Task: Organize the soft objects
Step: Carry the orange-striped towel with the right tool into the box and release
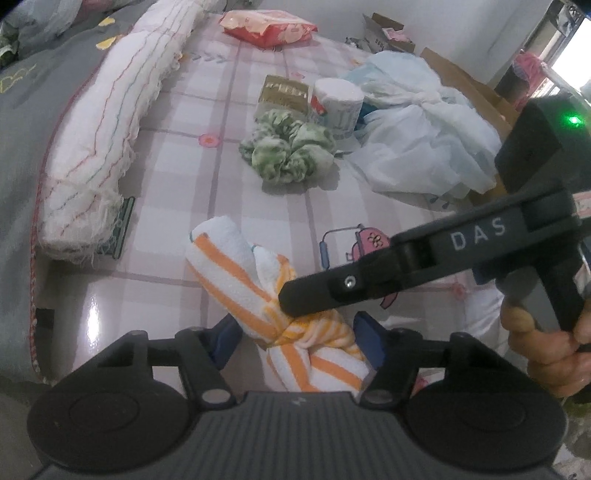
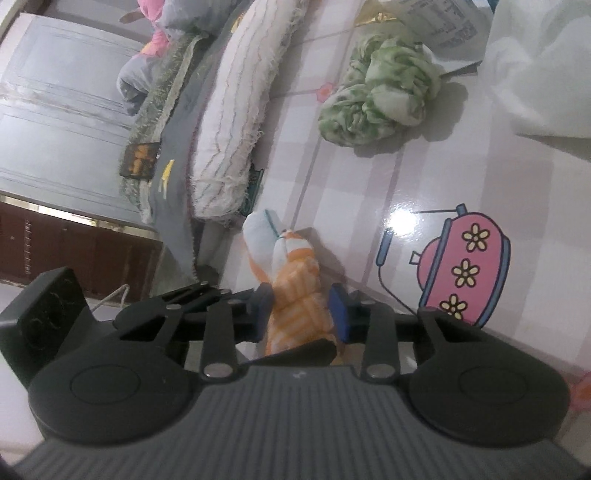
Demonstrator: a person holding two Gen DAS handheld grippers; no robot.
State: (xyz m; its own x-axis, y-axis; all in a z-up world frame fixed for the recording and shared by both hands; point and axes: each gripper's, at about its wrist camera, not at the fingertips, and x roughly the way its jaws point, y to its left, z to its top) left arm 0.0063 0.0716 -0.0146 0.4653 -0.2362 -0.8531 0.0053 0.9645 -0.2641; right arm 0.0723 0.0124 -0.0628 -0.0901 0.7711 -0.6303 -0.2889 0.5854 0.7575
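An orange-and-white striped towel, knotted in the middle, lies on the checked tablecloth. My left gripper stands around its near end with the blue pads wide apart, not pressing it. My right gripper is shut on the same towel at the knot; it shows in the left wrist view as a black finger lying across the knot. A green-and-white scrunched cloth lies further back, also in the right wrist view.
A long rolled white blanket lies along the left edge. A white plastic bag, a tissue roll, a gold packet and a red packet sit at the back. A grey quilt is at far left.
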